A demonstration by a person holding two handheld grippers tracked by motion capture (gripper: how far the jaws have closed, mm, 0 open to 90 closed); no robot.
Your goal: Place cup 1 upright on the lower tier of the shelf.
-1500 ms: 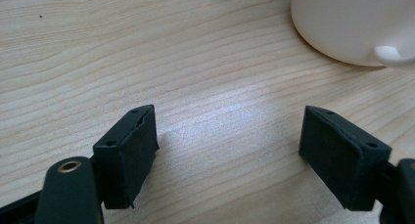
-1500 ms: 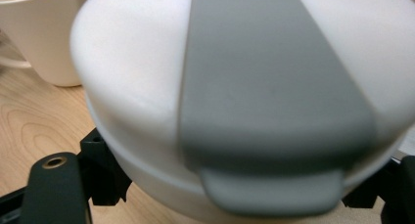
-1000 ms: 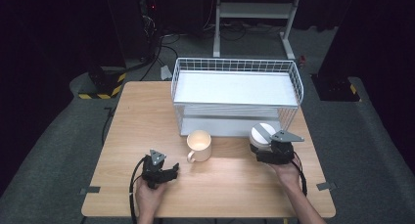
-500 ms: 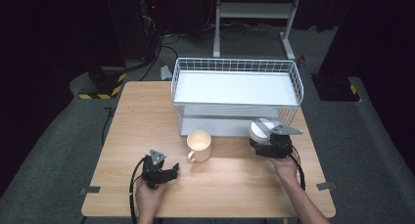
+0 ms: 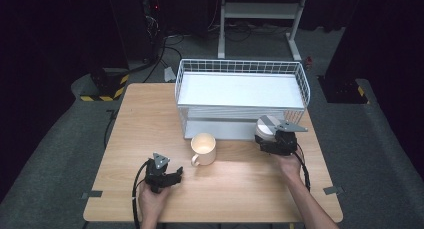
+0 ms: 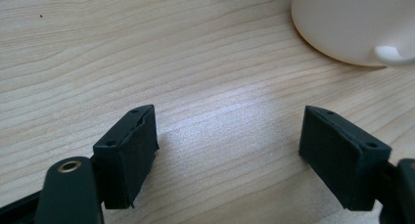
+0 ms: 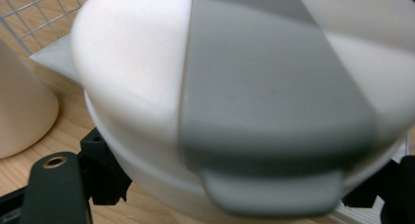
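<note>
overhead light brightens the counter (image 5: pixel 150 119) while the surrounding room sits dark. a soft glare streaks the wood by the mug (image 6: pixel 352 23). the container (image 7: pixel 235 97) is blurred, too close.

The light wooden surface (image 5: pixel 150 124) shows pale beige grain with fine darker streaks. On it, the round cream ceramic mug (image 5: pixel 203 148) is plain cream all over. Behind the mug, the white wire basket (image 5: pixel 242 69) has a white grid. Right of the mug, the round white plastic container (image 7: pixel 147 77) carries a grey lid band. Both grippers' jaws are matt black.
</note>
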